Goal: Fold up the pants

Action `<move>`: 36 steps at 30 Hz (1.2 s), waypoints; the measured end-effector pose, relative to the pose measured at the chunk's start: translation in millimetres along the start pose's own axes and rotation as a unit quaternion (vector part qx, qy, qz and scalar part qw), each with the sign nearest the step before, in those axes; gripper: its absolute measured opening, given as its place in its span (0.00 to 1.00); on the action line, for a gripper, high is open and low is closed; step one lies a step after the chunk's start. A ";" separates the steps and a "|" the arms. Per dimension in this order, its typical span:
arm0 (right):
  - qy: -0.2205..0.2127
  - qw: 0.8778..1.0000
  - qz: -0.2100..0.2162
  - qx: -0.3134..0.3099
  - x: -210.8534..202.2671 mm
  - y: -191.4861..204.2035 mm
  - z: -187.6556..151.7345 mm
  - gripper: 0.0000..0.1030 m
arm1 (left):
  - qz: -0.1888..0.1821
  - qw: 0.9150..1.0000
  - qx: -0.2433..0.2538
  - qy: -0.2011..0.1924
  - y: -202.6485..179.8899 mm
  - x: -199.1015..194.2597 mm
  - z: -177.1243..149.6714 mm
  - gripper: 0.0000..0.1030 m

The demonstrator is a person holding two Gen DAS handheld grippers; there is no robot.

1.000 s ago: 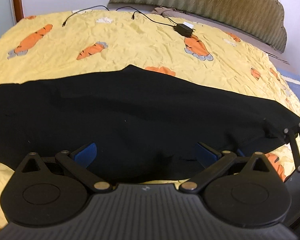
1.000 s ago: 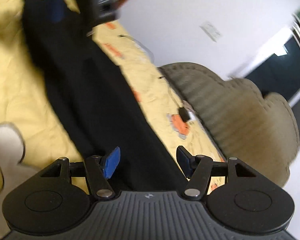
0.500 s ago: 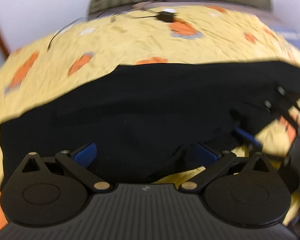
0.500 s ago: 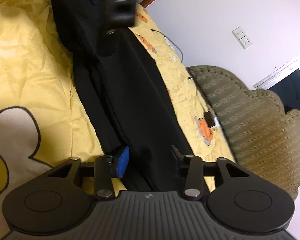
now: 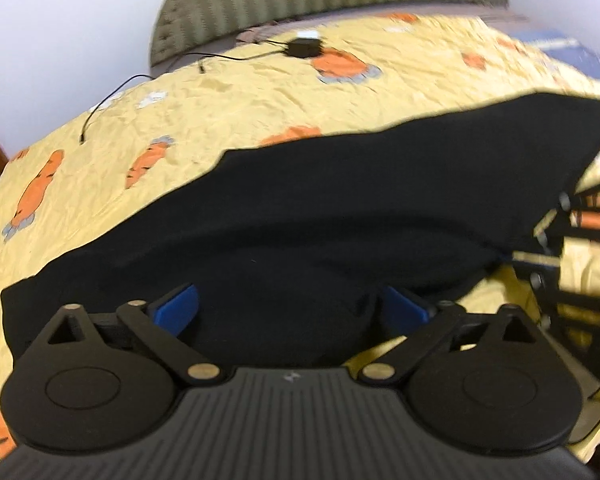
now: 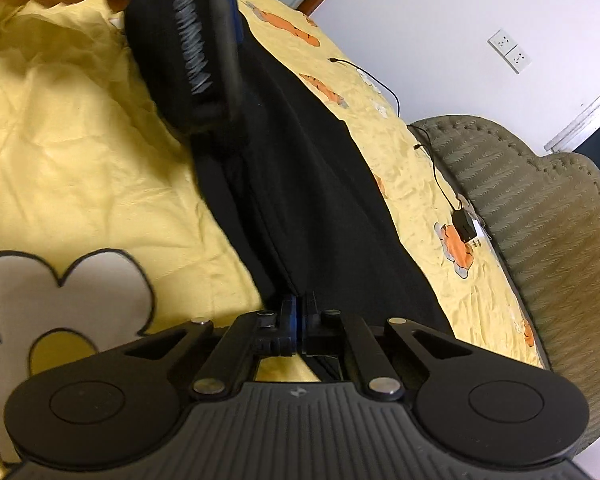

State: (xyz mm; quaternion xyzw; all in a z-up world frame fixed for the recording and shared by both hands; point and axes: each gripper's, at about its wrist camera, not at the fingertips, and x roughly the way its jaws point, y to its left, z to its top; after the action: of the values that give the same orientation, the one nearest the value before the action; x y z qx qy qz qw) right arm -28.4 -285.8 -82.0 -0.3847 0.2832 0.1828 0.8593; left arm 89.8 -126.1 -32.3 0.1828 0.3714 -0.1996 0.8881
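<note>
Closed since the earlier frame: right gripper (image 6: 299,317), blue pads now clamped on the hem of the black fabric pants (image 6: 300,168). Pants are laid lengthwise, centre frame, on the yellow carrot-print bedsheet (image 6: 80,168). Left gripper (image 5: 290,307) is held open over the cloth. Black charger with cable (image 6: 465,227) at right, beside the olive ribbed headboard (image 6: 540,216).

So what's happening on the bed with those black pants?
A person is folding the black pants laid out on the yellow carrot bedsheet, using a hand-held tool in each hand. The right tool is shut on one end of the pants. The left tool is wide open, with a bunched-up part of the pants' near edge between its blue pads, not pinched yet. A charger and cable lie near the headboard.
</note>
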 end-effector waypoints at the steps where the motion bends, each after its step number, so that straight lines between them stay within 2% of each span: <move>1: 0.005 1.000 0.002 -0.001 0.1 1.4 -1.1 0.02 | 0.001 1.000 -0.006 -0.004 2.8 -1.8 1.6 0.99; 4: 0.007 1.000 0.007 -0.007 -4.9 4.9 0.2 0.02 | 0.004 1.000 -0.026 -0.015 7.6 -5.4 9.2 1.00; 7: 0.003 1.000 0.008 -0.012 -6.0 5.8 1.2 0.02 | -0.010 0.999 -0.043 -0.016 5.3 -1.8 16.9 1.00; 9: 0.005 1.000 0.007 -0.005 -3.0 5.7 -1.4 0.05 | -0.019 1.000 -0.023 0.008 -3.5 10.2 17.3 1.00; 11: 0.018 1.000 0.009 -0.004 -3.6 6.1 -5.2 0.06 | 0.005 0.999 0.005 0.034 -14.0 22.6 10.2 1.00; 12: 0.013 1.000 0.012 -0.004 -9.1 4.3 -8.4 0.06 | 0.012 0.999 0.015 0.034 -16.1 24.2 5.0 1.00; 13: 0.007 1.000 0.023 0.010 -16.8 -1.4 -12.8 0.06 | 0.015 0.999 0.022 0.034 -16.3 24.3 -1.3 1.00; 15: -0.001 0.996 0.040 0.081 -28.1 -26.1 -25.5 0.06 | 0.016 0.998 0.027 0.045 -13.6 25.2 -9.6 1.00; 17: 0.015 0.987 0.008 0.160 -26.8 -59.3 -46.1 0.07 | 0.011 0.999 0.018 0.050 -8.1 22.3 -12.6 1.00; 19: 0.052 0.970 -0.059 0.229 -16.4 -93.2 -70.7 0.07 | 0.012 0.999 0.004 0.032 -5.5 13.6 -7.1 1.00; 21: 0.084 0.944 -0.096 0.303 -3.3 -124.2 -96.3 0.07 | 0.010 1.000 -0.012 0.007 -4.4 7.1 1.1 1.00; 22: 0.095 0.934 -0.096 0.331 2.2 -134.3 -107.0 0.08 | 0.009 1.000 -0.020 -0.001 -4.6 5.3 5.3 1.00; 24: 0.109 0.915 -0.060 0.384 9.5 -143.6 -125.9 0.08 | 0.005 1.000 -0.028 -0.008 -6.6 7.5 12.0 1.00; 25: 0.102 0.910 -0.050 0.399 7.1 -144.1 -132.1 0.08 | 0.004 1.000 -0.017 0.002 -10.3 12.7 12.7 1.00; 27: 0.091 0.909 -0.033 0.405 -7.6 -145.3 -138.7 0.09 | 0.021 0.999 0.014 0.041 -19.8 25.7 9.1 1.00; 28: 0.080 0.904 -0.031 0.418 -18.0 -148.6 -143.9 0.09 | 0.025 0.999 0.024 0.036 -23.4 25.3 6.4 1.00; 30: 0.057 0.884 -0.054 0.461 -38.6 -164.5 -164.9 0.12 | 0.019 0.999 0.032 0.015 -30.6 17.2 8.8 1.00; 32: 0.046 0.851 -0.114 0.511 -54.7 -188.1 -193.5 0.27 | -0.005 1.000 0.017 -0.002 -38.4 11.6 20.8 1.00; 34: 0.043 0.806 -0.168 0.566 -69.6 -215.4 -225.1 0.60 | -0.033 0.999 0.005 -0.006 -47.4 13.9 36.1 1.00; 35: 0.033 0.786 -0.181 0.590 -76.4 -228.3 -239.8 0.66 | -0.047 0.999 0.006 -0.001 -56.1 17.8 44.1 1.00; 36: 0.016 0.771 -0.180 0.610 -81.9 -239.4 -251.6 0.70 | -0.055 0.998 0.008 0.001 -64.3 21.5 49.9 1.00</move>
State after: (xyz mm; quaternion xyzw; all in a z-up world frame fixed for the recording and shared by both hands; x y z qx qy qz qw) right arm -51.4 -638.6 -33.9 0.1737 0.2741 -0.1926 0.9261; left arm 101.3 -209.3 -26.6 0.1695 0.3798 -0.2512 0.8740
